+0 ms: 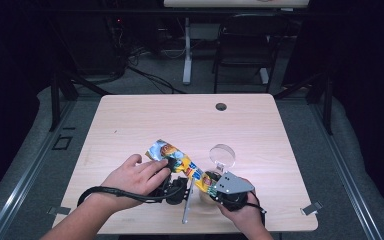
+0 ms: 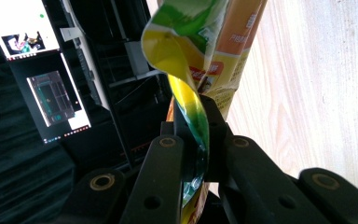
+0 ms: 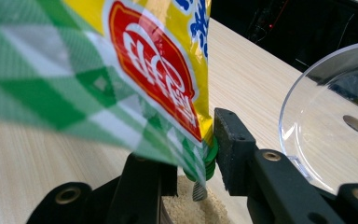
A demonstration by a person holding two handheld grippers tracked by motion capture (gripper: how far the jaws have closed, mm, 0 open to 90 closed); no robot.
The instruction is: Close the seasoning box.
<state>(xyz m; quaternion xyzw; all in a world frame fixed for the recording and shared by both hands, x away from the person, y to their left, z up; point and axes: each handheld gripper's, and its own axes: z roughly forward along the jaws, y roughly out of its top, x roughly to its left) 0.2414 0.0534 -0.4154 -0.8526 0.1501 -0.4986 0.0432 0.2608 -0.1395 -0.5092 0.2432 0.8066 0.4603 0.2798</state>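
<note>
The pouch (image 1: 180,162) slants above the surface (image 1: 130,120), its long axis running between the hands: left gripper (image 1: 172,170) fingers clamp its upper end, right gripper (image 1: 211,186) fingers grip its green spout (image 3: 205,161) below.

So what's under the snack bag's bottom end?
Below the bag, held between the right gripper, lies a pale crumbly heap, seemingly inside a container. The jaws and bag cover most of it, so how much is there stays hidden.
</note>
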